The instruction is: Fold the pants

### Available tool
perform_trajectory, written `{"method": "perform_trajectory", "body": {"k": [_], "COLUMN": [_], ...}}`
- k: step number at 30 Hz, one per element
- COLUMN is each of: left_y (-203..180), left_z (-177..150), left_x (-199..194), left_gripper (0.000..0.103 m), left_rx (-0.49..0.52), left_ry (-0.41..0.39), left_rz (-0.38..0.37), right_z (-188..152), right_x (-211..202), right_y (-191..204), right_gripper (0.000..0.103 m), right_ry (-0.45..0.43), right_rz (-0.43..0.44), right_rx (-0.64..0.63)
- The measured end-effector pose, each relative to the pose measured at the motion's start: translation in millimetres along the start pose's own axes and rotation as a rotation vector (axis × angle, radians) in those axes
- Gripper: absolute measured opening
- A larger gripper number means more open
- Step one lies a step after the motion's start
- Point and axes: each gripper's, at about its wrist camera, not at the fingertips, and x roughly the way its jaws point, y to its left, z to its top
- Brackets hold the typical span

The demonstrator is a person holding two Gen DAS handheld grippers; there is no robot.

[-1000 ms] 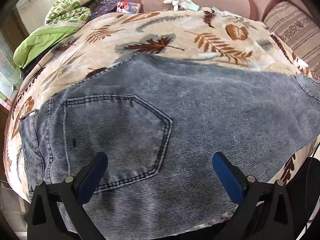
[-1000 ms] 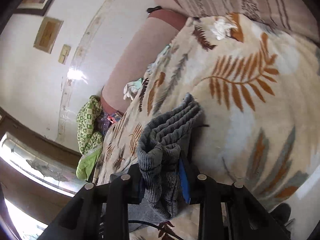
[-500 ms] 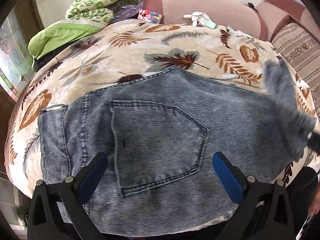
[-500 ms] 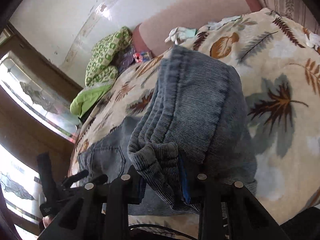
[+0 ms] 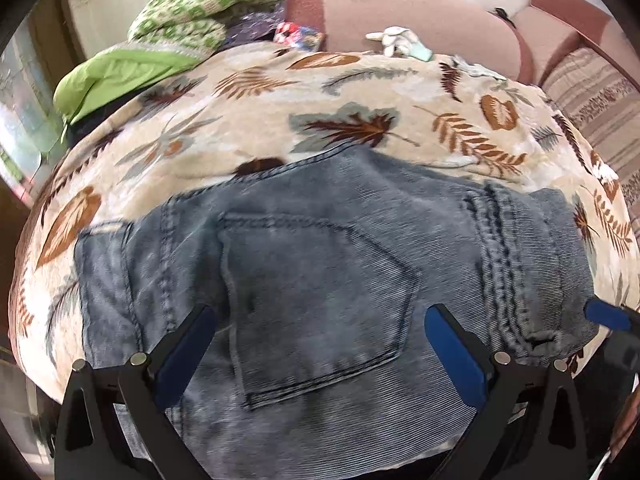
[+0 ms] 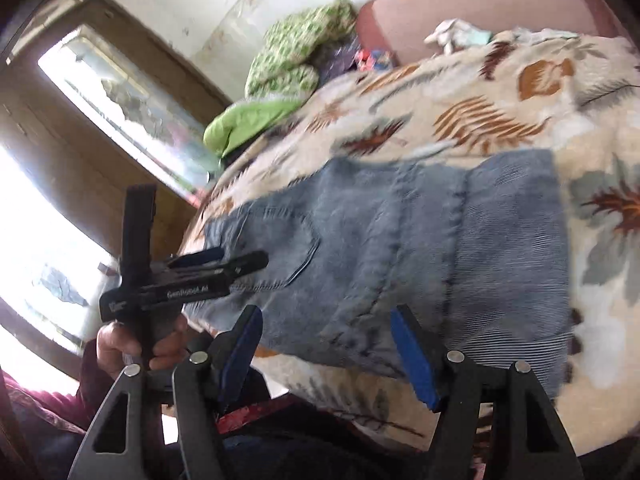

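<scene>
The left tongs stand wide open, blue pads spread apart and holding nothing, hovering over the seat of the jeans. In the left wrist view the back pocket lies between the two fingers, reaching toward 12 o'clock. The right tongs are also open and empty, their blue pads apart over the near edge of the denim. In the right wrist view the left tongs show at 9 o'clock, gripped by the person's left hand, their tips just over the waist end of the jeans.

The jeans lie on the leaf-print blanket that covers the bed. A leg section is folded back over the seat, so its hem edge runs as a stitched band at 3 o'clock of the pocket. In the right wrist view the folded layer lies at 2 o'clock from the right tongs.

Beyond the jeans, toward 12 o'clock, sits a pink sofa back with a white glove on it. At 10 o'clock lie a green patterned quilt and a lime-green pillow. A striped cushion sits at 2 o'clock.
</scene>
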Motion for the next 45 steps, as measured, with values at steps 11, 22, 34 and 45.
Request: {"method": "perform_trajectory", "body": {"k": [11, 22, 34, 45], "left_y": [-95.8, -141.0, -65.9, 117.8], "left_z": [60.1, 69.2, 49.4, -26.3], "left_x": [30.1, 82.8, 34.0, -26.1], "left_gripper": [0.103, 0.103, 0.103, 0.103], "left_rx": [0.163, 0.338, 0.214, -0.171], "left_ry": [-0.053, -0.108, -0.100, -0.062], "left_rz": [0.051, 0.305, 0.218, 0.260], "right_z": [-13.7, -26.7, -14.4, 22.8], "right_x": [0.2, 5.4, -7.6, 70.3], "right_y": [-68.0, -62.3, -54.6, -15.0], "right_gripper": [0.070, 0.070, 0.070, 0.071], "right_ry": [-0.059, -0.068, -0.062, 0.068], "right_rz": [-0.089, -0.118, -0.096, -0.487], "right_rx": [0.162, 0.022, 0.065, -0.184]}}
